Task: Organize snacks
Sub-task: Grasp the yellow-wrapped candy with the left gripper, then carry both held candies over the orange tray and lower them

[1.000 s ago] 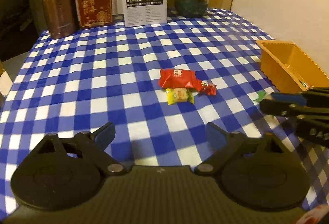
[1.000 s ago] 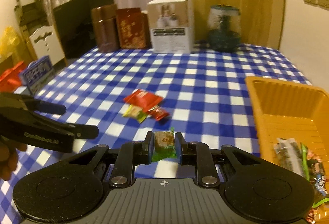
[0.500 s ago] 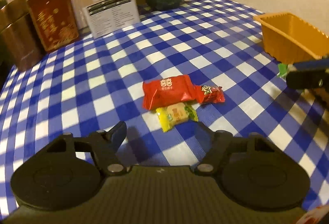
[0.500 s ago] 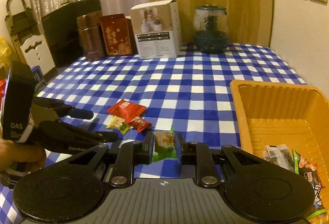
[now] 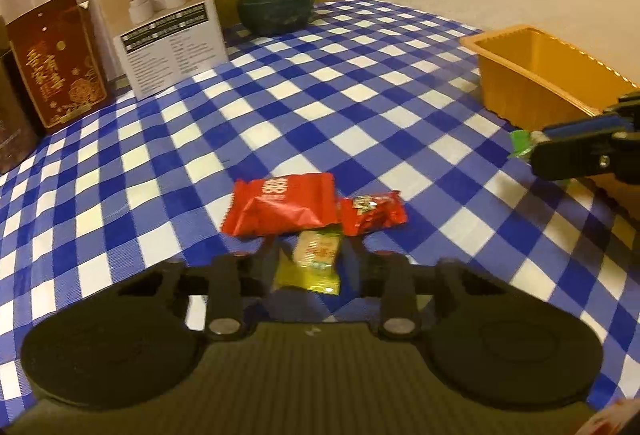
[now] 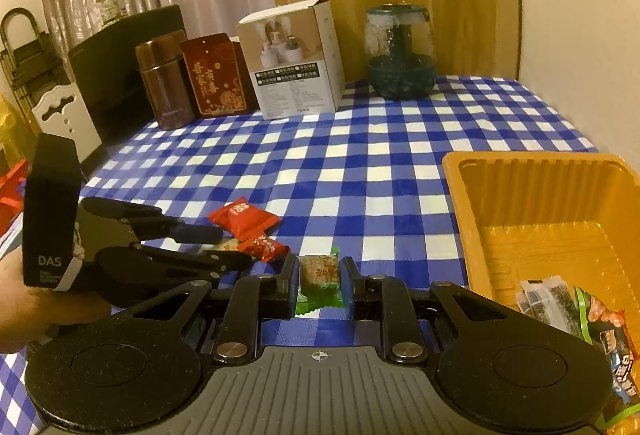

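My left gripper (image 5: 314, 259) has its fingers closed around a yellow-green snack packet (image 5: 314, 263) lying on the checked tablecloth. A large red packet (image 5: 280, 209) and a small red packet (image 5: 372, 213) lie just beyond it. My right gripper (image 6: 319, 277) is shut on a green-wrapped brown snack (image 6: 320, 271), held above the table left of the orange tray (image 6: 460, 203). The tray holds a few packets (image 6: 600, 319) at its near end. The left gripper also shows in the right wrist view (image 6: 224, 247), and the right gripper shows in the left wrist view (image 5: 540, 145).
At the table's far edge stand a brown canister (image 6: 164, 79), a red box (image 6: 214, 75), a white carton (image 6: 292, 59) and a glass jar (image 6: 402, 55). A wall (image 6: 576, 55) runs along the right side. A chair (image 6: 60, 115) stands at the left.
My left gripper moved forward and down to the yellow-green packet and closed its fingers around it. My right gripper, still holding the green-wrapped snack, shifted slightly toward the tray.
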Available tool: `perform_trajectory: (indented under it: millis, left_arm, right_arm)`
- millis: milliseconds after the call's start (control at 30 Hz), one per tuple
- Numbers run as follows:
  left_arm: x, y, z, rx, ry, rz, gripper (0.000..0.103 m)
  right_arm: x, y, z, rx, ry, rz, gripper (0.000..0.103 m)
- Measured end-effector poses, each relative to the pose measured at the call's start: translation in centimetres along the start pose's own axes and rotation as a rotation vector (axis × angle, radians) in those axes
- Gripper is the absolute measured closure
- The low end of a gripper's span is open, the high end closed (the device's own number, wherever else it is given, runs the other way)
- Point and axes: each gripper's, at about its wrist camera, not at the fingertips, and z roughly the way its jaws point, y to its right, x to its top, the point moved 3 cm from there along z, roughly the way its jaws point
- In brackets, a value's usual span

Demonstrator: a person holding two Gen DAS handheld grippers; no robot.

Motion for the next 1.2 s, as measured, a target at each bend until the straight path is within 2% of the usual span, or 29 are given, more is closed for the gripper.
perform_trajectory:
  millis: [67,300,533,900,1200]
  left_arm:
    - [0.0,0.3,-0.1,0.008,-0.009,-0.001,0.08]
    - [-0.5,1.7,-1.3,0.004,-0.081,-0.05,0.083]
    - [-1.3,3.1,-3.5,0.003,-0.135,-0.149,0.083]
    - [-0.7,6.1,-9.8,0.024,-0.045,-0.225,0.083]
    - [0.2,9.7,-15.5,0.004,0.022,-0.302,0.083]
  right_arm:
    - [0.0,0.0,0.0,-0.002,0.0,0.0,0.081]
    - [0.0,-0.1,-0.2,-0.008,0.007,0.009,0.081]
    - [-0.4,-0.1,-1.8,-0.011,0.022,0.017,0.081]
    - [-2.1,0.4,-6.5,-0.061,0.037,0.019,0.081]
    - [-3.8,0.9,-12.8,-0.104,0.054,0.051,0.081]
